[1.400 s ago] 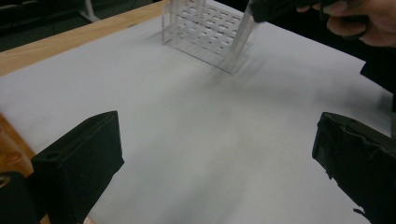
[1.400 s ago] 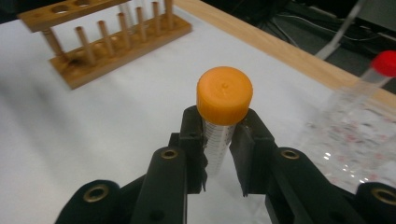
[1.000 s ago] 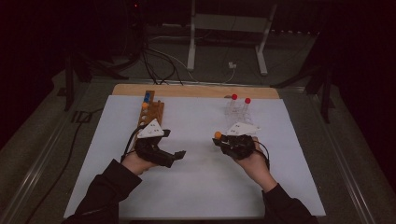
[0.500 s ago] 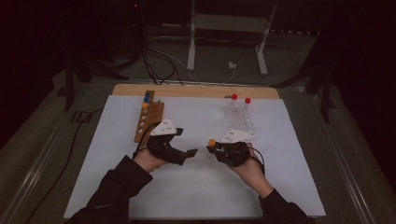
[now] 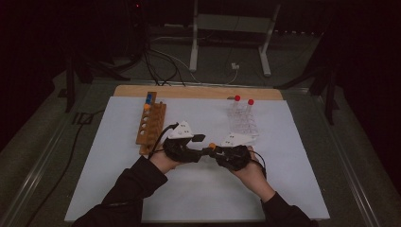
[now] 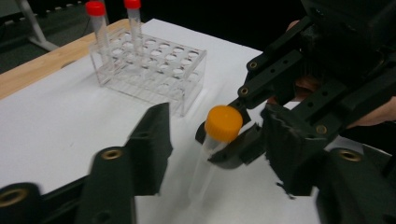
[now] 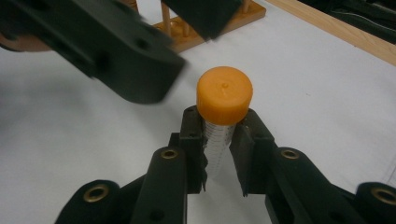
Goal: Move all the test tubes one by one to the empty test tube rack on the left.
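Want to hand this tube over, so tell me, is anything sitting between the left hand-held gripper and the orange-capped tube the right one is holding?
Nothing visible. The left hand-held gripper is open, and the orange-capped tube, clamped in the right hand-held gripper, stands in its open gap above bare white paper.

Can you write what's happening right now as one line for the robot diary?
right hand-held gripper: shut on orange-capped tube | left hand-held gripper: open around its cap | clear rack: two red-capped tubes

Left hand-held gripper [image 5: 199,144] gapes wide facing the clamped right hand-held gripper [image 7: 218,140].
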